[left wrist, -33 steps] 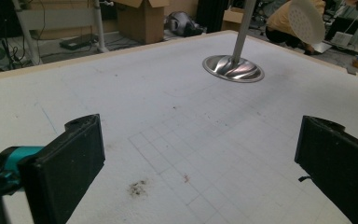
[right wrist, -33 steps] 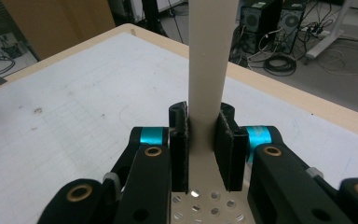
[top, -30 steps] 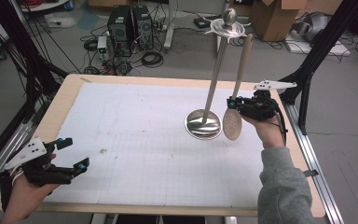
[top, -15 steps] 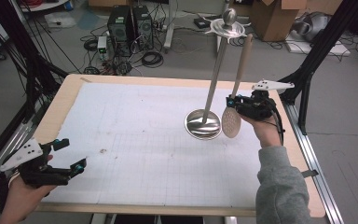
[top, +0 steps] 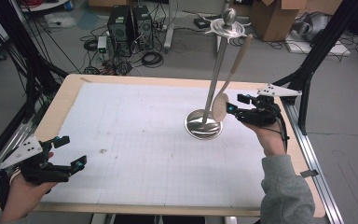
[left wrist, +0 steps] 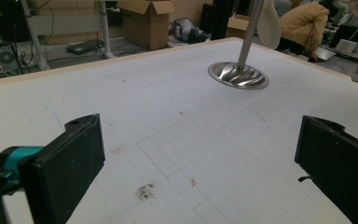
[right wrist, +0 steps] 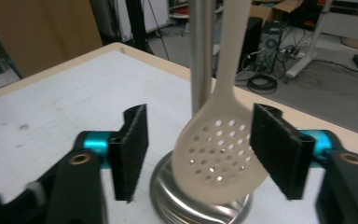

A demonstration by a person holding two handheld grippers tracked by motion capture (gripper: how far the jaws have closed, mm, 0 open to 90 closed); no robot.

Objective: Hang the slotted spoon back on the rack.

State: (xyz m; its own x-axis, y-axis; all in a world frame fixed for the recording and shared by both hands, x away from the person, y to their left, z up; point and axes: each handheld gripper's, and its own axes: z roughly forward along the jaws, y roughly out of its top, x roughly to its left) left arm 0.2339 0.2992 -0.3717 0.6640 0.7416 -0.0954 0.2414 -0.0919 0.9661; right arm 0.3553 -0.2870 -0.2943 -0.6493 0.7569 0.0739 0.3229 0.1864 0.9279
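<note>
A metal utensil stand rises at the table's right, with a round base and a pole. A cream slotted spoon hangs from its top, the head low beside the pole. My right gripper has just been opening. The spoon head now hangs between its pads, which do not press on it. At the front left corner my left gripper is held open above the mat, nothing between its jaws.
A white gridded mat covers the wooden table and bears a small dark stain. Black frame posts stand at the right and left. Computer towers, cables and cardboard boxes lie on the floor beyond.
The right gripper's jaws have parted and let go of the spoon head, which has swung a little toward the pole. The left gripper has stayed put.
</note>
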